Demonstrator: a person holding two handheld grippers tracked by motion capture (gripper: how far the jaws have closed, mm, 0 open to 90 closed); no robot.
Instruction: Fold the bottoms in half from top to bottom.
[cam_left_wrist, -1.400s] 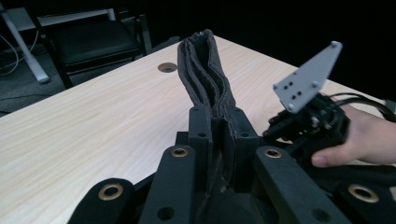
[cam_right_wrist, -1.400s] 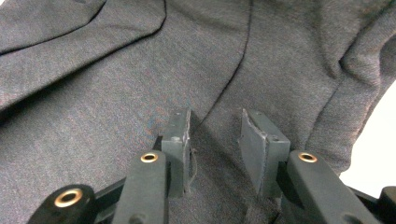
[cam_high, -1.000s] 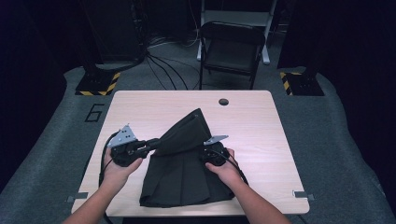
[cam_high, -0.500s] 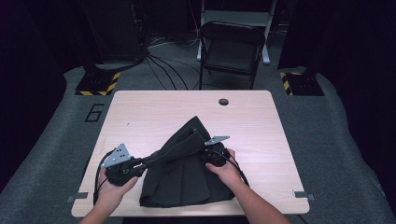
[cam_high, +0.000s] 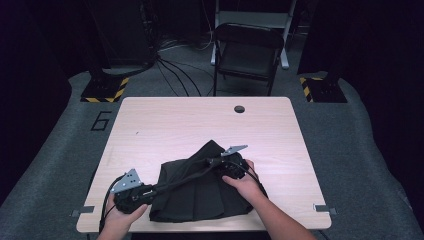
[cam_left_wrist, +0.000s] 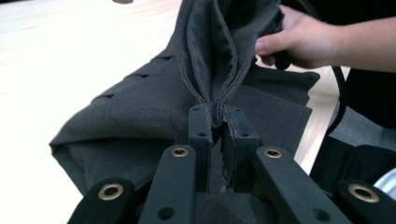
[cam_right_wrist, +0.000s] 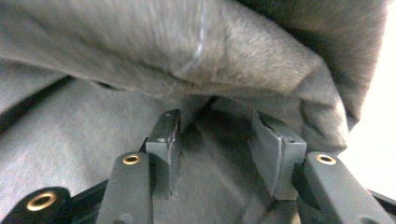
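Observation:
A dark grey garment (cam_high: 200, 192) lies folded near the front edge of the wooden table (cam_high: 175, 125). My left gripper (cam_high: 152, 190) sits at the garment's front left. It is shut on a doubled seam edge (cam_left_wrist: 215, 70), which stretches taut up to the right hand. In the left gripper view, both pads of that gripper (cam_left_wrist: 217, 119) pinch the fabric. My right gripper (cam_high: 212, 161) rests on the garment's top middle. Its jaws (cam_right_wrist: 215, 126) have just been opening and stand apart, with cloth (cam_right_wrist: 140, 46) bunched ahead of them and neither pad pressing on it.
A round cable hole (cam_high: 239, 108) is in the table's far side. A folding chair (cam_high: 247, 50) stands behind the table, with cables on the floor. Bare tabletop lies to the left of the garment and beyond it.
My left gripper has moved down and left toward the table's front edge, pulling the garment's edge out into a long taut strip. The right gripper has stayed in place and its jaws have spread.

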